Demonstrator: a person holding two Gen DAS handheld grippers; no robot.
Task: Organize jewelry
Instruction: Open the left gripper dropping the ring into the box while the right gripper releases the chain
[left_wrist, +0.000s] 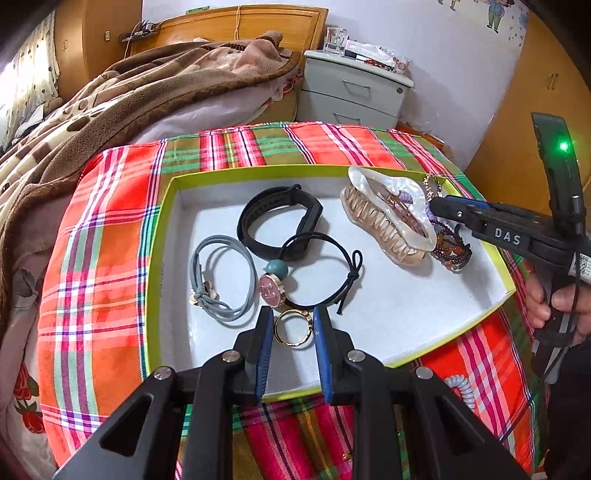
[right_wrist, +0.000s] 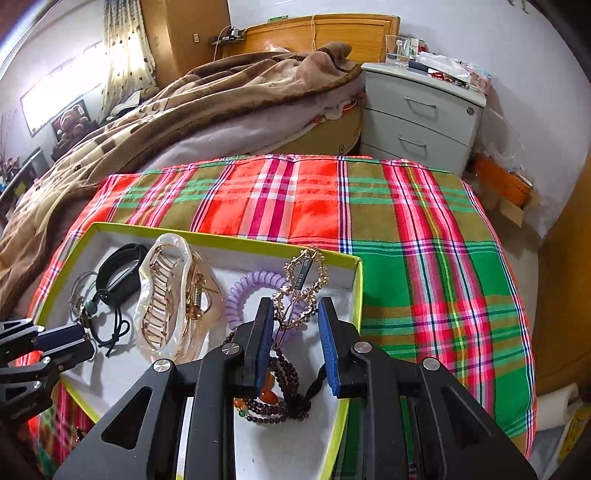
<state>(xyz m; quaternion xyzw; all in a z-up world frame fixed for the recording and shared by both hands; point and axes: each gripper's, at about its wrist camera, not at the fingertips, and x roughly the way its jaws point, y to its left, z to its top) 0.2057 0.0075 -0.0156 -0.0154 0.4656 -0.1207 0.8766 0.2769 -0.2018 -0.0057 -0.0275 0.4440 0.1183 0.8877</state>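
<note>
Left wrist view: my left gripper (left_wrist: 293, 326), fingers apart, straddles the gold ring (left_wrist: 294, 328) low centre in the box (left_wrist: 162, 236). I'd close gently, squarely. Right gripper (right_wrist: 295, 314) hangs open over the brooch (right_wrist: 303, 284).

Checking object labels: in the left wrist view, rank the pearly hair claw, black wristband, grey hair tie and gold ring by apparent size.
1. pearly hair claw
2. black wristband and grey hair tie, too alike to separate
3. gold ring, smallest though nearest the camera
</note>
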